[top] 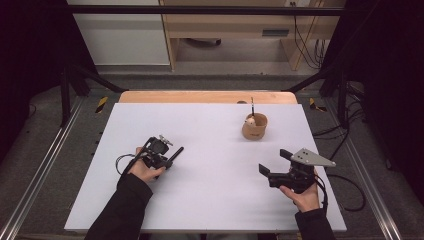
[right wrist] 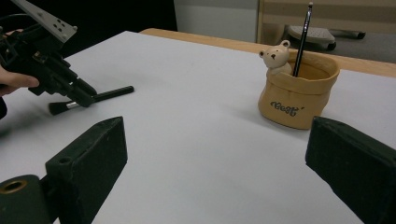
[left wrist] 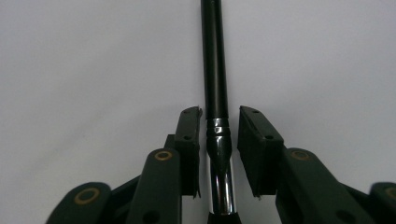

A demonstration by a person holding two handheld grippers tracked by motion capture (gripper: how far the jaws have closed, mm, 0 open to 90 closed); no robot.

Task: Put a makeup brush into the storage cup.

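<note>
A black make-up brush with a silver ferrule lies flat on the white table top. My left gripper stands over it with one jaw on each side of the ferrule. A thin gap shows on both sides, so the pads do not press on it. In the high view this gripper sits left of centre with the brush handle sticking out to the upper right. My right gripper rests at the right, its jaws wide open around nothing. It looks towards the left gripper and the brush.
A tan pouch-shaped holder with a small bear figure stands at the back right. A thin black stick stands upright in it. Metal rails and cables run along both sides of the table.
</note>
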